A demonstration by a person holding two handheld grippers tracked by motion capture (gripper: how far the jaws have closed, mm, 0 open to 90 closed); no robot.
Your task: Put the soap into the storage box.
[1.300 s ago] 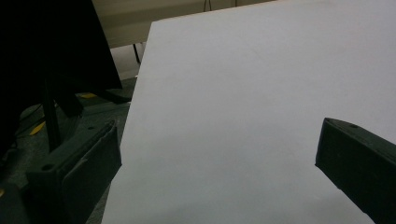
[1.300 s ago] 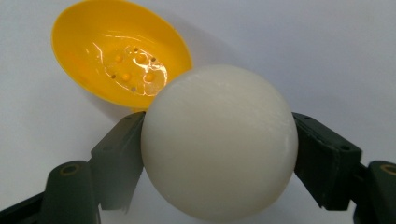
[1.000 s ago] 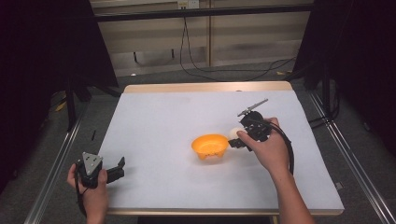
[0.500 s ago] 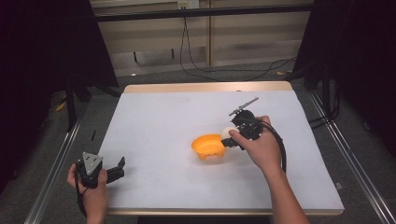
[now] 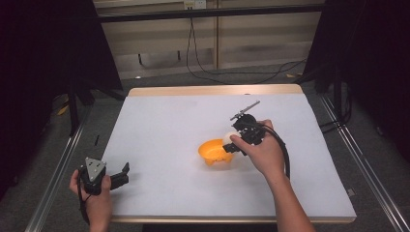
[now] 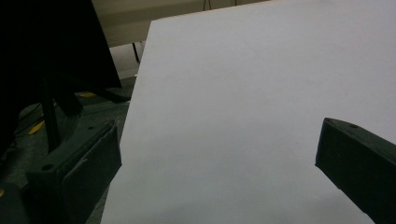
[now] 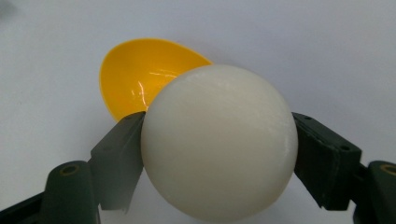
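An orange bowl (image 5: 213, 152) sits near the middle of the white table (image 5: 159, 125). My right gripper (image 5: 231, 143) hovers at the bowl's right rim, shut on a white ball (image 5: 227, 137). In the right gripper view the ball (image 7: 219, 147) is pinched between both black fingers (image 7: 119, 156), with the bowl (image 7: 135, 74) just beyond and below it. My left gripper (image 5: 121, 175) rests at the table's front left corner, held in a hand, open with nothing between its fingers (image 6: 86, 163).
The table's left edge drops to a floor with metal rails (image 5: 55, 179) and dark stands. Cables (image 5: 203, 53) lie on the floor behind the far edge. Bare white surface (image 6: 243, 93) stretches ahead of the left gripper.
My right gripper has carried the ball leftward, from beside the bowl to over its right rim. The left gripper has stayed put.
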